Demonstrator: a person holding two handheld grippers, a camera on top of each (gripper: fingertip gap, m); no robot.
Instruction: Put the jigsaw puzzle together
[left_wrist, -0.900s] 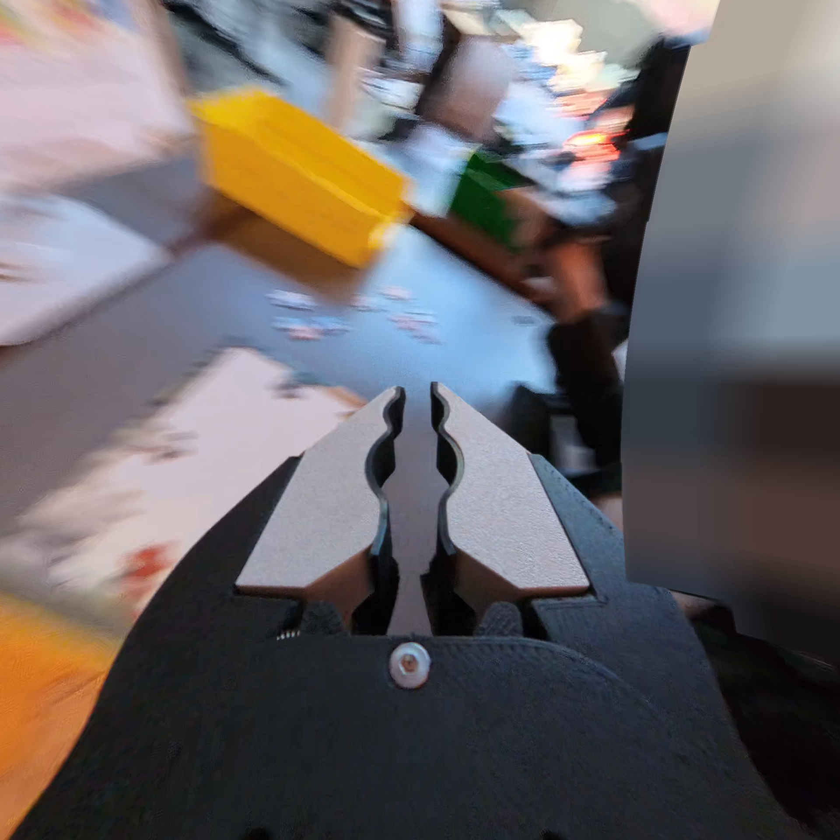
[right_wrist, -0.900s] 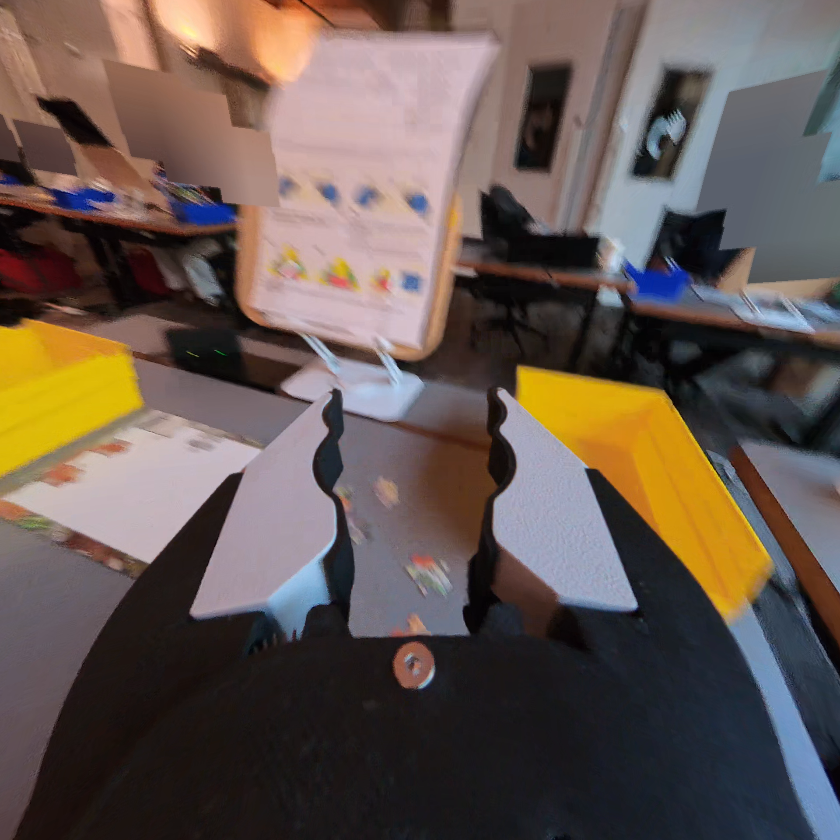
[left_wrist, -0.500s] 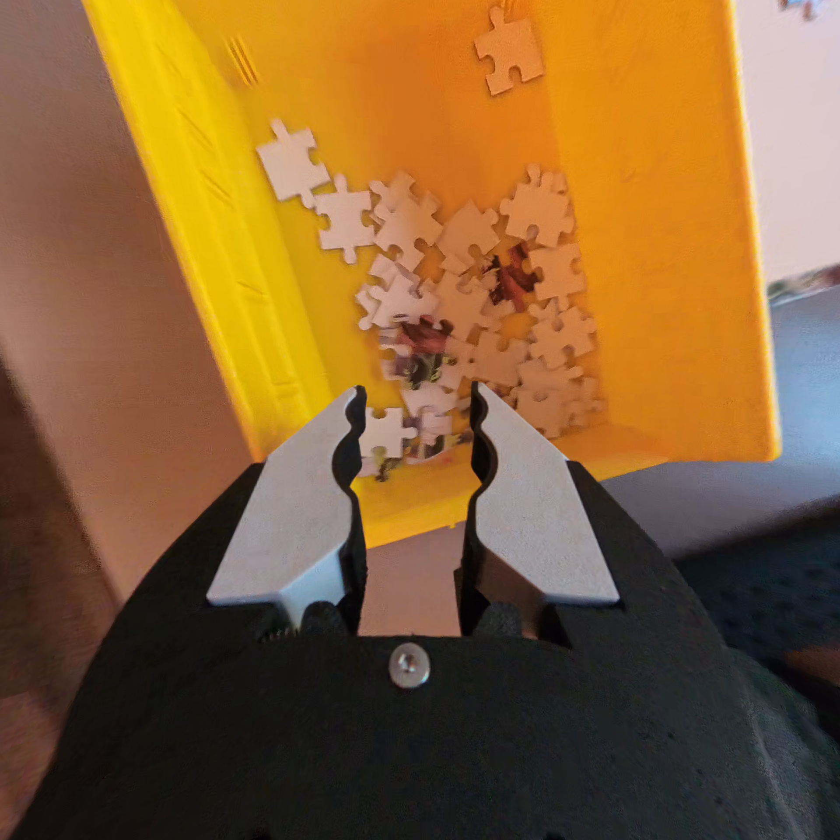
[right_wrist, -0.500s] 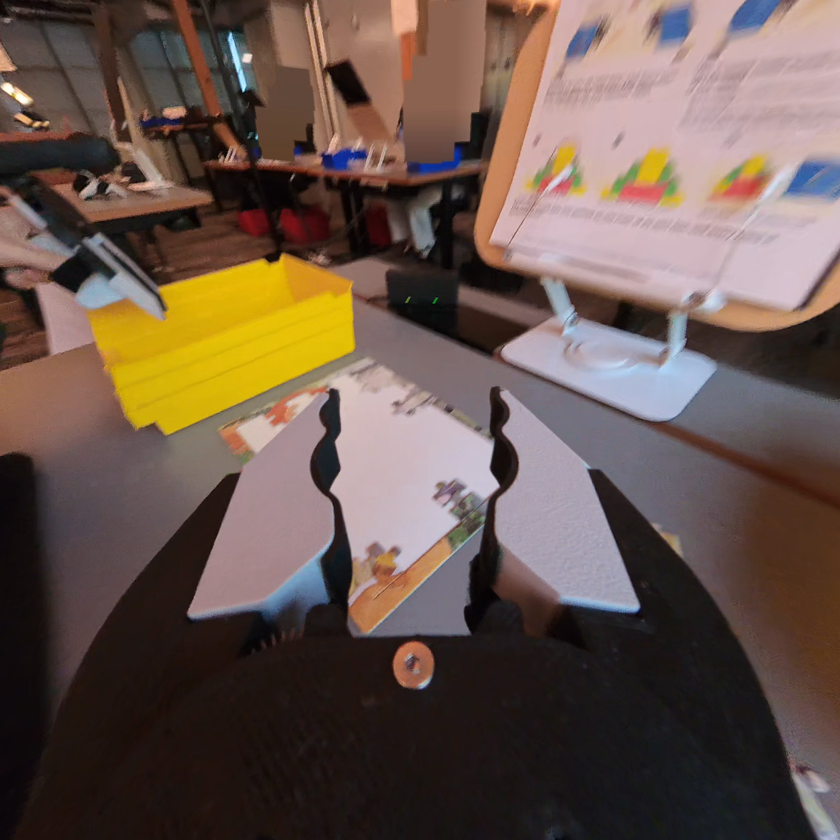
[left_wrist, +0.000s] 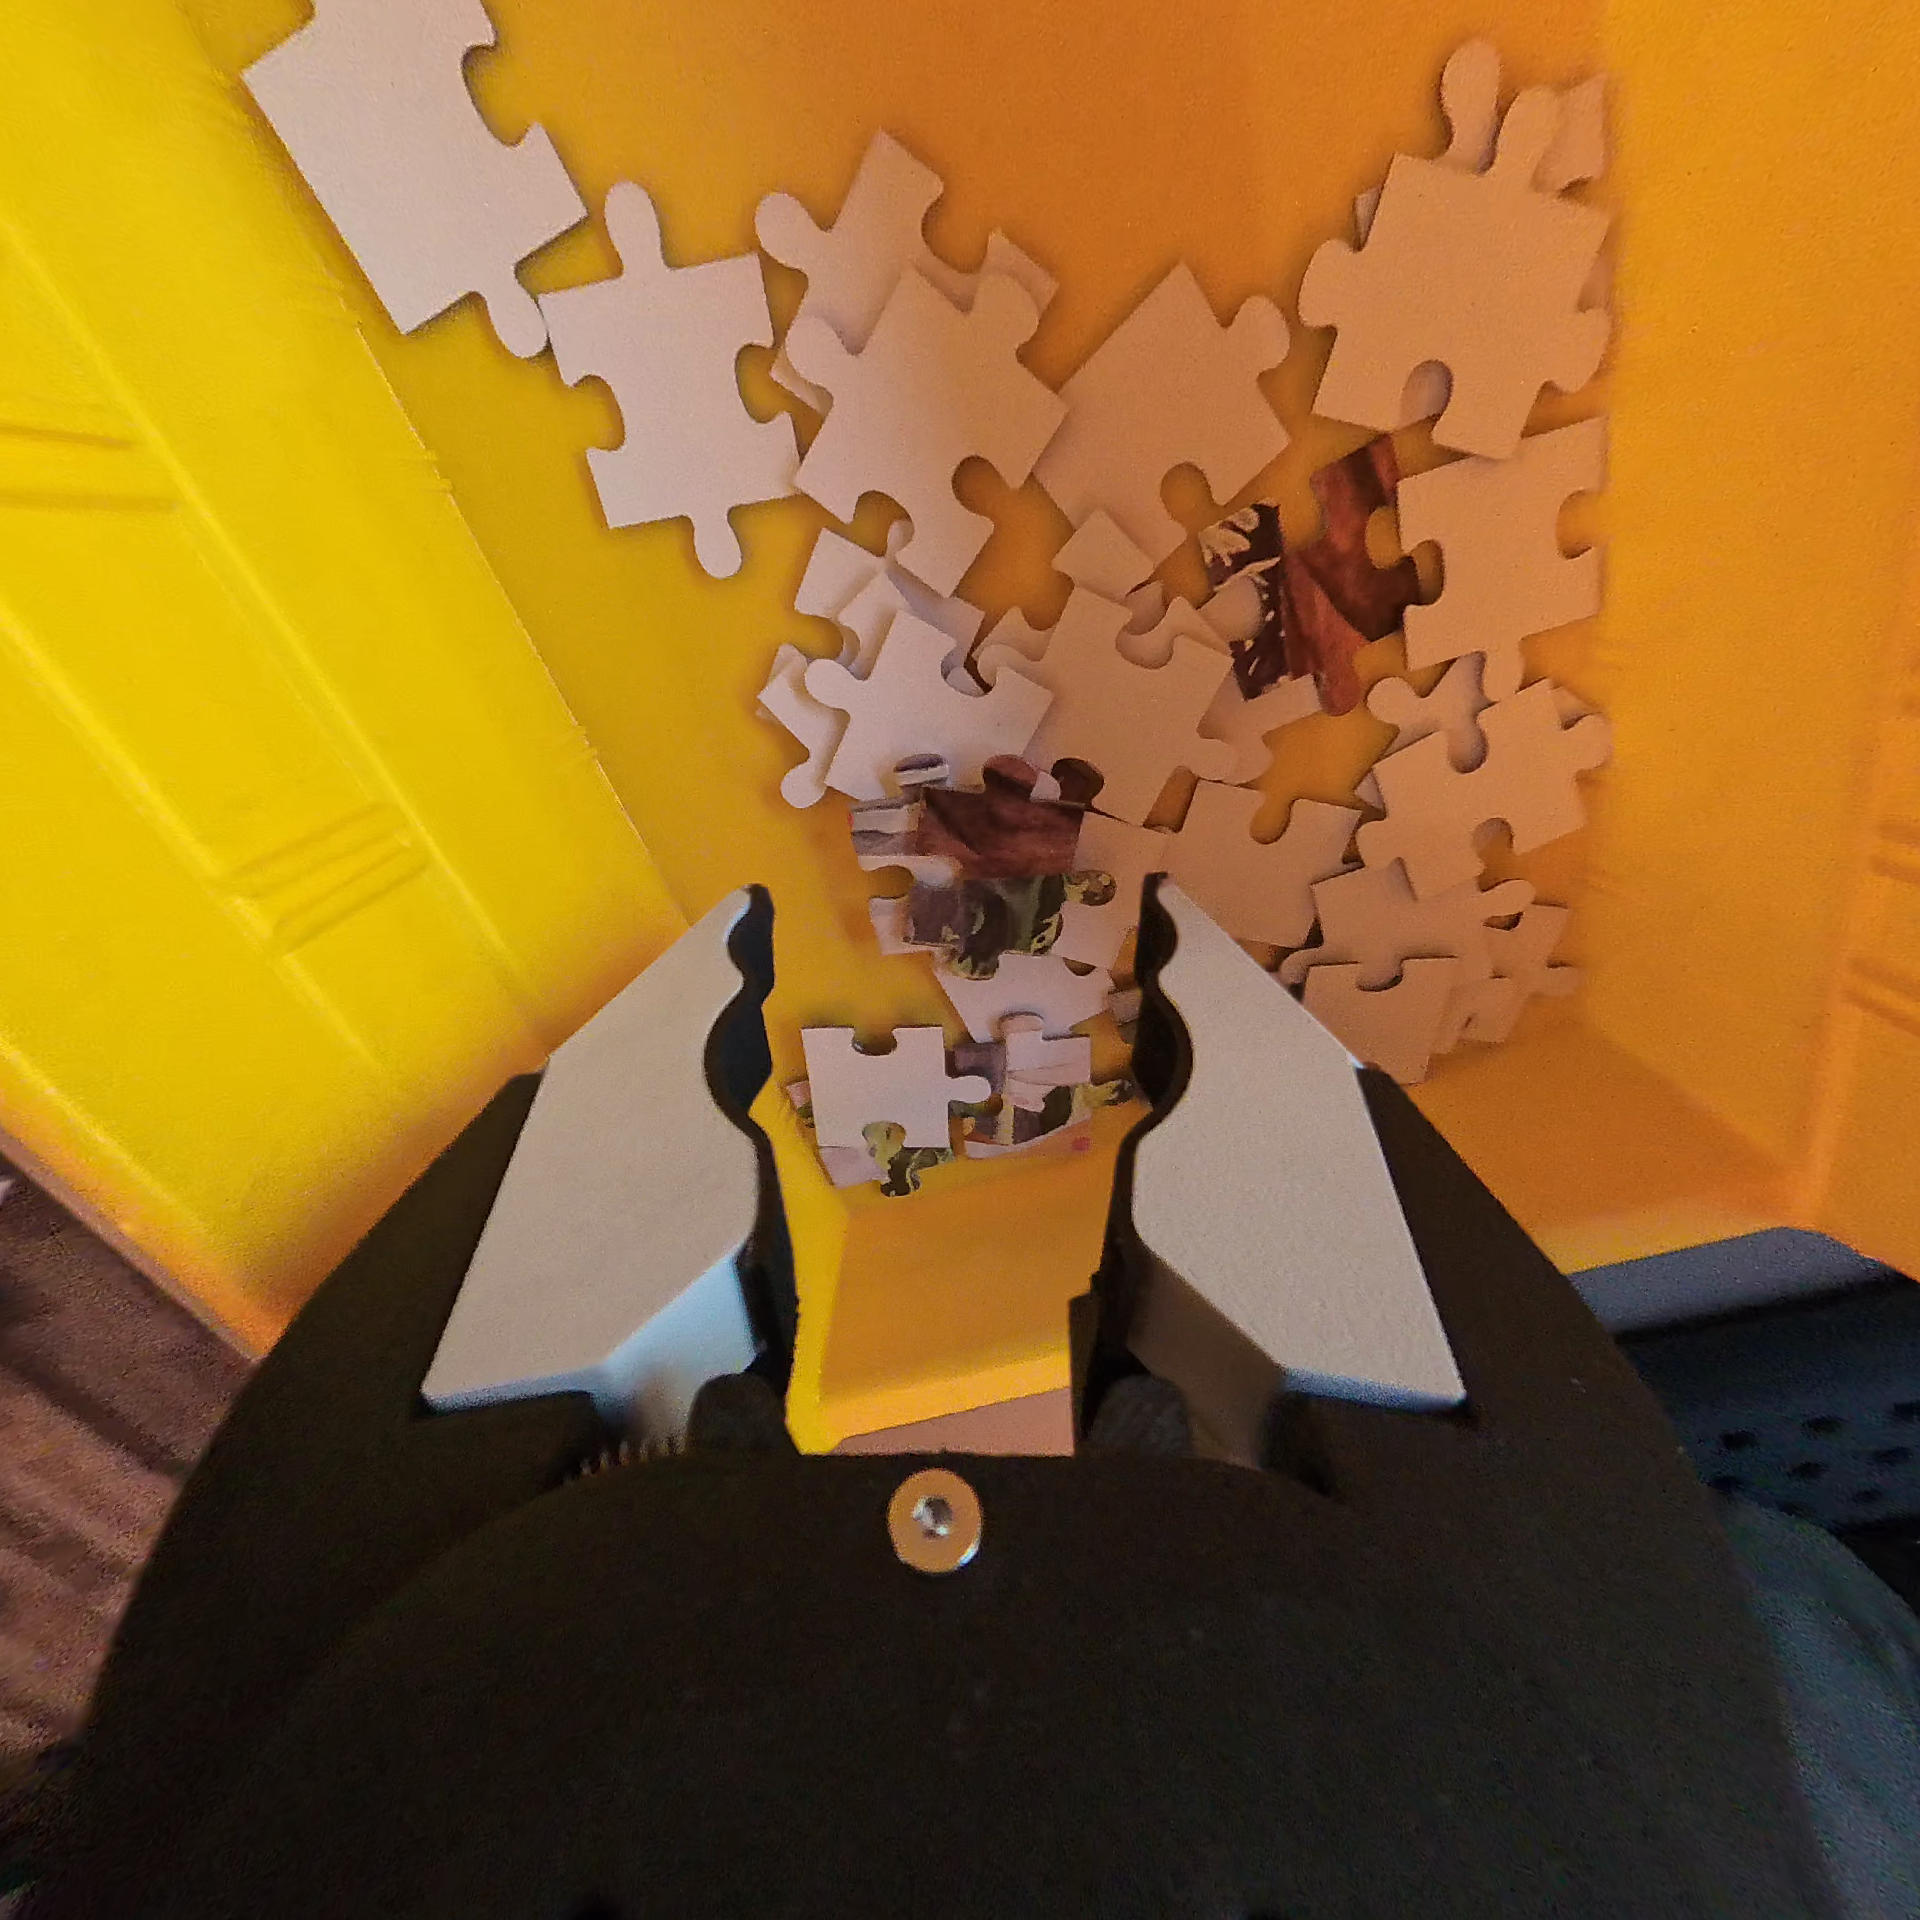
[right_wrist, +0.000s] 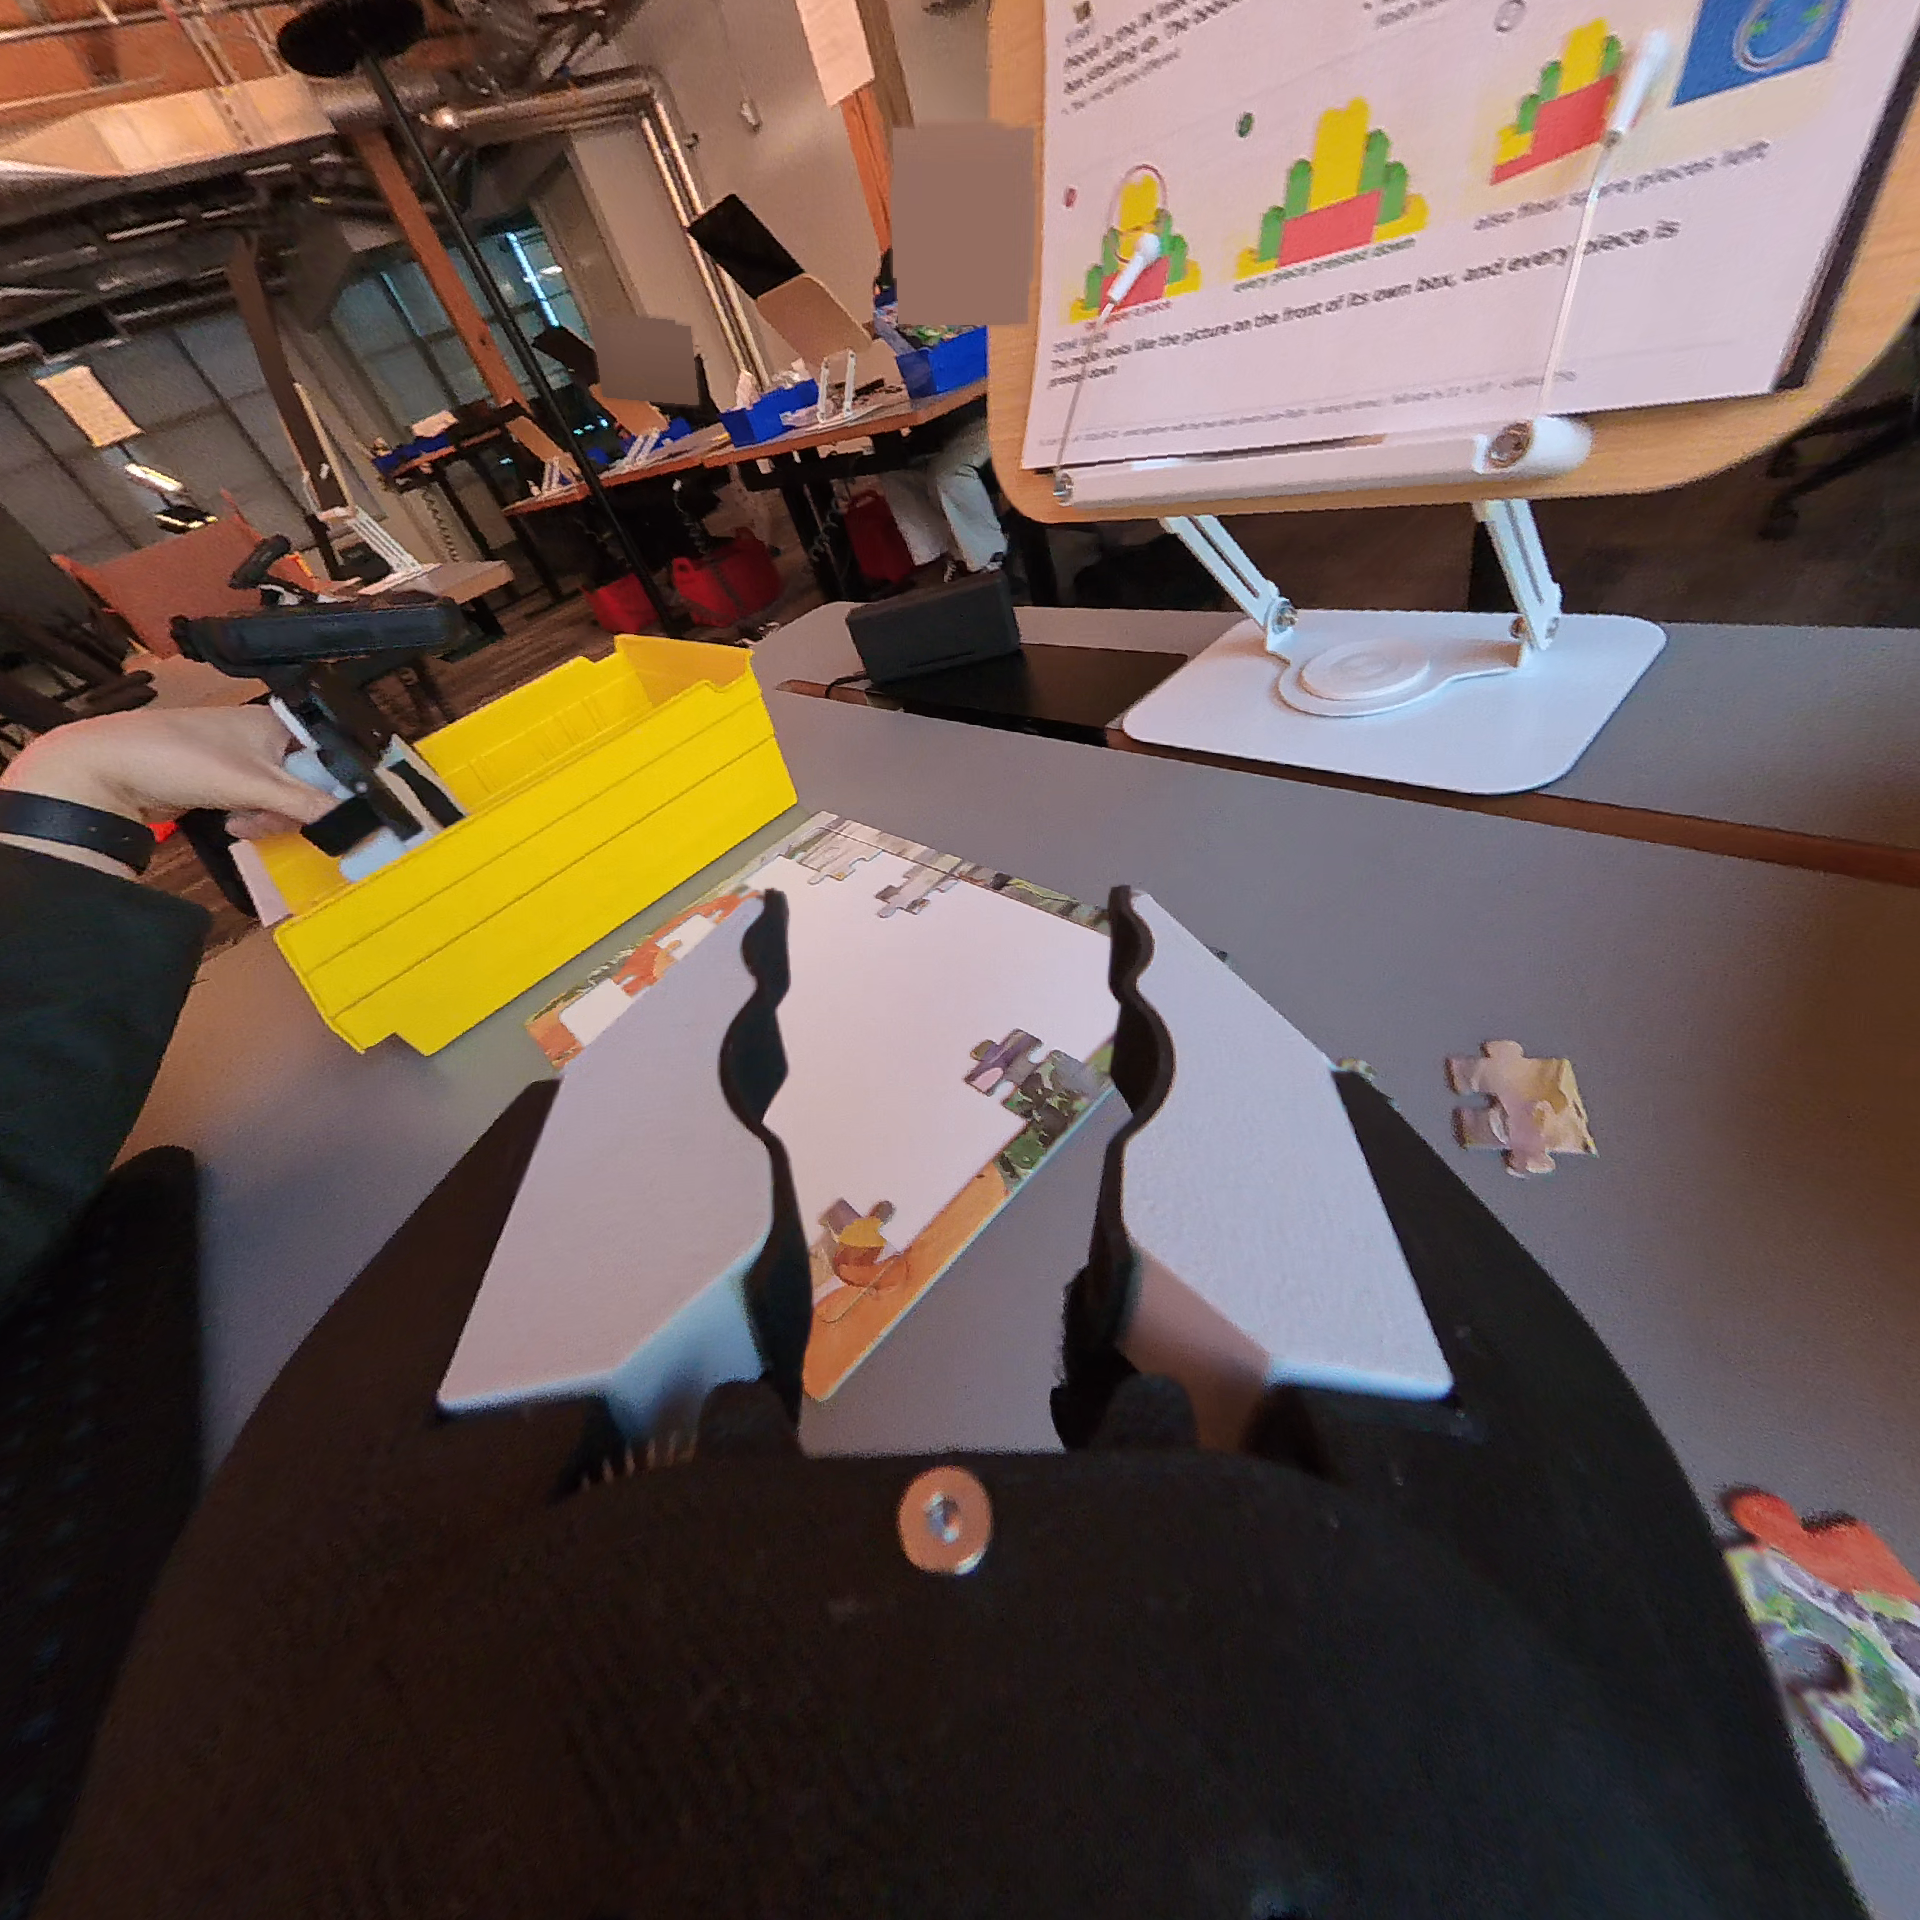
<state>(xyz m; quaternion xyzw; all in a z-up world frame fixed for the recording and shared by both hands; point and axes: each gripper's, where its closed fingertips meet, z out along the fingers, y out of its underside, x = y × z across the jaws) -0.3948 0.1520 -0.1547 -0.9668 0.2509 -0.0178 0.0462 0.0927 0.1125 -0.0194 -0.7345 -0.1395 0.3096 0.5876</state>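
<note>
My left gripper (left_wrist: 951, 904) is open and empty, pointing down into a yellow bin (left_wrist: 260, 644). The bin holds several loose puzzle pieces (left_wrist: 1164, 416), most lying white side up, a few showing brown and green print (left_wrist: 997, 831). In the right wrist view the left gripper (right_wrist: 374, 800) reaches into the same yellow bin (right_wrist: 540, 883). My right gripper (right_wrist: 940, 909) is open and empty above the puzzle board (right_wrist: 914, 1029), which is mostly bare white with printed pieces along its edges. Loose pieces lie on the table to the right (right_wrist: 1522, 1107) and at the near right (right_wrist: 1839, 1631).
A white stand (right_wrist: 1392, 686) holds an instruction sheet (right_wrist: 1403, 208) at the back of the grey table (right_wrist: 1455, 935). A small black box (right_wrist: 935, 623) sits behind the bin. A person's hand (right_wrist: 156, 769) holds the left gripper. Other tables stand farther back. There is about 50 cm between the tips of the two grippers.
My left gripper swung from the table to the yellow bin, moved down closer to the pieces and opened wider. My right gripper swung left and now hangs over the puzzle board, still open.
</note>
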